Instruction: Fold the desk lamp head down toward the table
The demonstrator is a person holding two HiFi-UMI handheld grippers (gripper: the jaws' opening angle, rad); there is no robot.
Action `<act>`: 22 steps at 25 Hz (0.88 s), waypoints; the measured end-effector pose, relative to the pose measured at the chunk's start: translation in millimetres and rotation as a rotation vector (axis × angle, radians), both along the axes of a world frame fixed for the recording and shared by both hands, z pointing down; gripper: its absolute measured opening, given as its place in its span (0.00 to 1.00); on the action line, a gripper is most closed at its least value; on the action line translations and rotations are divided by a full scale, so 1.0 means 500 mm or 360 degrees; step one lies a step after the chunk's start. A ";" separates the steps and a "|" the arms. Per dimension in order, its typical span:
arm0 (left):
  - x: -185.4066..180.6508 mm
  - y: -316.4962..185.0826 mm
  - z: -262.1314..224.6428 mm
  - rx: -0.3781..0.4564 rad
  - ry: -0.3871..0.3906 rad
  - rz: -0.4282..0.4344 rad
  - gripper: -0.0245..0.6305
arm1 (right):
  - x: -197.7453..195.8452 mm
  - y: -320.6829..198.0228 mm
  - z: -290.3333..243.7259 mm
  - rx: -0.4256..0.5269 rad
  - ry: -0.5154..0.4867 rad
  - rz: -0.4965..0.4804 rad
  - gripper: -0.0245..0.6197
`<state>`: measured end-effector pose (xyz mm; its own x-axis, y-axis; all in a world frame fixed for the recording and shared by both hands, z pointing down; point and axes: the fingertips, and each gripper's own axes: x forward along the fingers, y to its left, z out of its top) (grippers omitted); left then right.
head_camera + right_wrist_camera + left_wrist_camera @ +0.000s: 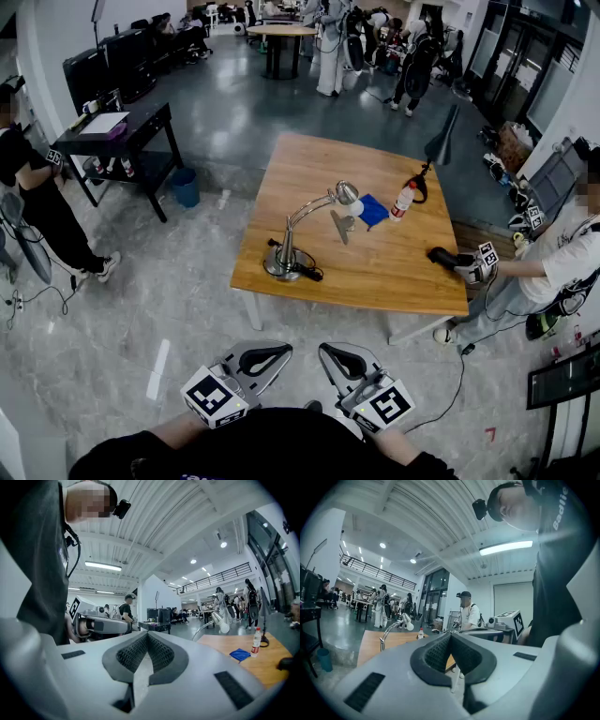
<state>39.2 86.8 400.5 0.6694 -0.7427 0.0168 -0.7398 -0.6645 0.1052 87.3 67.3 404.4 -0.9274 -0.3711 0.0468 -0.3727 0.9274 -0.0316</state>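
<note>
The silver desk lamp [302,225] stands on the wooden table [394,272], with its round base [281,264] near the front left corner. Its curved neck holds the head [347,193] raised above the tabletop. My left gripper [267,356] and right gripper [342,359] are low and close to my body, well short of the table, both shut with nothing between the pads. Over the closed jaws of the left gripper [451,637], the left gripper view shows the lamp [393,627] far off. Past the right gripper [147,637], the right gripper view shows the lamp head [220,623].
A blue cloth [373,210], a small bottle [403,200] and a black item [419,183] lie beyond the lamp. A person at the table's right rests another gripper [457,261] on it. A black side table [117,131] and blue bin [185,186] stand left.
</note>
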 end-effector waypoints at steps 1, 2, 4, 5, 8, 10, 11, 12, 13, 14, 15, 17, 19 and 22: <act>0.001 0.000 0.001 -0.0002 -0.0001 -0.0001 0.05 | -0.001 0.001 -0.004 0.0006 -0.0020 -0.0007 0.05; 0.001 0.000 0.002 -0.0004 -0.0001 -0.0002 0.05 | -0.001 0.002 -0.008 0.0011 -0.0035 -0.0012 0.05; 0.002 0.000 0.003 -0.0006 -0.0001 -0.0005 0.05 | 0.000 0.002 -0.008 0.0010 -0.0031 -0.0013 0.05; 0.002 0.000 0.002 -0.0005 0.0001 -0.0006 0.05 | 0.000 0.003 -0.009 0.0009 -0.0032 -0.0016 0.05; 0.004 0.000 0.003 -0.0003 0.0003 -0.0007 0.05 | -0.001 0.004 -0.012 0.0011 -0.0046 -0.0025 0.05; 0.004 -0.002 0.005 -0.0007 0.0002 -0.0008 0.05 | 0.004 0.001 0.002 -0.0002 0.0004 -0.0010 0.05; 0.005 -0.002 0.007 -0.0011 0.0002 -0.0007 0.05 | 0.005 0.000 0.005 -0.0004 0.0014 -0.0008 0.05; 0.006 -0.003 0.008 -0.0015 0.0002 -0.0007 0.05 | 0.006 0.000 0.005 -0.0005 0.0017 -0.0010 0.05; 0.007 -0.003 0.009 -0.0019 0.0003 -0.0008 0.05 | 0.006 0.000 0.005 -0.0005 0.0015 -0.0016 0.05; 0.008 -0.004 0.010 -0.0023 0.0006 -0.0009 0.05 | 0.006 0.001 0.003 -0.0006 0.0009 -0.0025 0.05; 0.008 -0.006 0.010 -0.0027 0.0010 -0.0012 0.05 | 0.005 0.002 0.001 -0.0005 0.0001 -0.0038 0.05; 0.008 -0.012 0.012 -0.0035 0.0013 -0.0022 0.05 | 0.003 0.001 -0.004 0.0001 -0.0015 -0.0062 0.05; 0.009 -0.020 0.013 -0.0040 0.0011 -0.0032 0.05 | 0.002 -0.003 -0.005 0.0009 -0.0015 -0.0079 0.05; 0.016 -0.036 0.012 -0.0042 0.0002 -0.0054 0.05 | 0.012 -0.019 -0.001 0.0011 -0.0005 -0.0092 0.05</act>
<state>47.0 68.6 406.6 0.6437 -0.7644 0.0362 -0.7619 -0.6358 0.1233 93.2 57.6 403.7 -0.9475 -0.3170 0.0412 -0.3182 0.9477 -0.0263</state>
